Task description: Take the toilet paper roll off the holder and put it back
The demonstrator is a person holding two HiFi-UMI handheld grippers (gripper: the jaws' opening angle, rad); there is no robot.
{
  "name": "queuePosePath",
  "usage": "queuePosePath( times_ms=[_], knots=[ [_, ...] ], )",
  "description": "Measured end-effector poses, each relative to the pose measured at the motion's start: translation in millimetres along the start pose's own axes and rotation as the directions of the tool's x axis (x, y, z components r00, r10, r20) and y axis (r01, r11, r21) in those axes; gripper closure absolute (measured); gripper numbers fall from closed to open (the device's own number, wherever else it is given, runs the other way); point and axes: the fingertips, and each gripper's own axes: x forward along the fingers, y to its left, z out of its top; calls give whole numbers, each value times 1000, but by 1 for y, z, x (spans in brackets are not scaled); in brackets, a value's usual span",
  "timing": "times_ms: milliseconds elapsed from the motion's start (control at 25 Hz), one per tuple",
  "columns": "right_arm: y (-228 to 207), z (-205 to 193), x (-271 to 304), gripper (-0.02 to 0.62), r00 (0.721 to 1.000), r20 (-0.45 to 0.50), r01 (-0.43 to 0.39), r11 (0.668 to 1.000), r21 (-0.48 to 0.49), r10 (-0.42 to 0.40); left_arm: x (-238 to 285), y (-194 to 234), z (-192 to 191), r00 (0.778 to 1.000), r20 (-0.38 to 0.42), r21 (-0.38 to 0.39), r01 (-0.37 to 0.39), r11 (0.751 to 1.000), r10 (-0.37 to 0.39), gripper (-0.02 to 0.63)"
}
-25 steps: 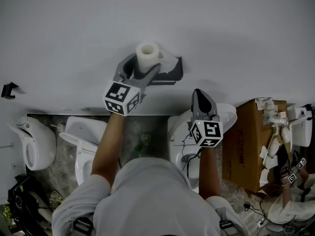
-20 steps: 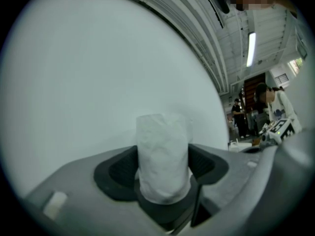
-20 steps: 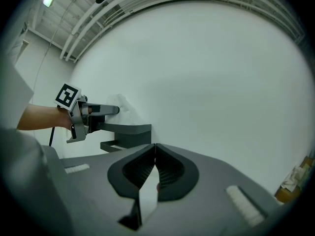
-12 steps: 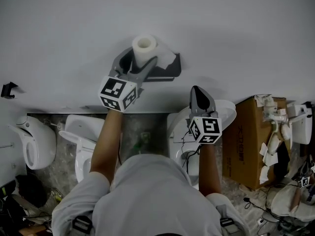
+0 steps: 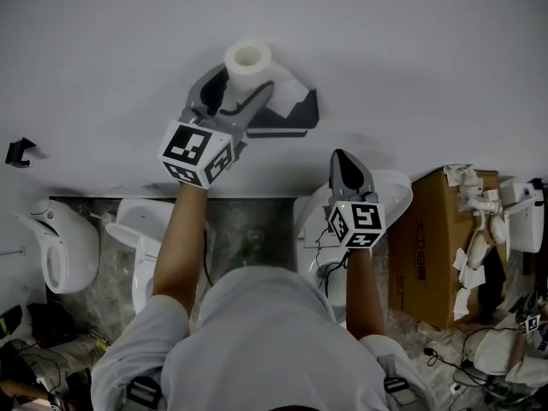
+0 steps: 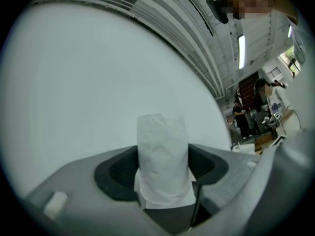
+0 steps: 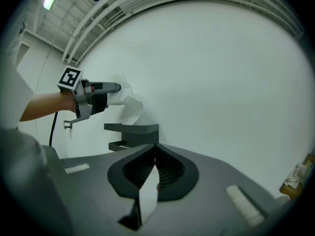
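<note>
The white toilet paper roll [image 5: 247, 61] hangs in front of the wall, above and left of the dark wall holder [image 5: 297, 117], and stands upright. My left gripper [image 5: 241, 88] is shut on it; in the left gripper view the roll [image 6: 162, 159] fills the gap between the dark pads [image 6: 118, 173]. A loose tail of paper [image 7: 132, 107] hangs from the roll towards the holder [image 7: 132, 128]. My right gripper [image 5: 345, 163] stays lower and to the right of the holder, shut on nothing, its tips meeting [image 7: 155, 150].
A plain white wall [image 5: 411, 58] fills the background, with a small black hook [image 5: 17, 152] at the far left. Below stand white toilets [image 5: 56, 247] [image 5: 141, 238] and a cardboard box [image 5: 432, 247] with clutter at the right. People stand far off [image 6: 241, 119].
My left gripper has risen with the roll in it, carrying it up and a little left, away from the holder. The right gripper has stayed in place.
</note>
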Motion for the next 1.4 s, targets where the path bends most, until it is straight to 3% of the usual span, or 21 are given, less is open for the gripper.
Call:
queuePosePath(
  times_ms=[320,800,1120,1400],
  knots=[
    [5,1,-1,592,1000,6,-2,1000,1,2,-3,11,52,997,80,32,12,999,-15,304],
    [6,3,3,592,1000,11,-10,1000,-3,10,-1,28,119,983,183,97,-36,995,17,304],
    [6,5,7,592,1000,19,-14,1000,0,14,2,29,131,980,197,108,-33,994,12,304],
    [5,4,9,592,1000,14,-14,1000,3,14,4,31,113,985,170,84,-33,996,19,304]
  ],
)
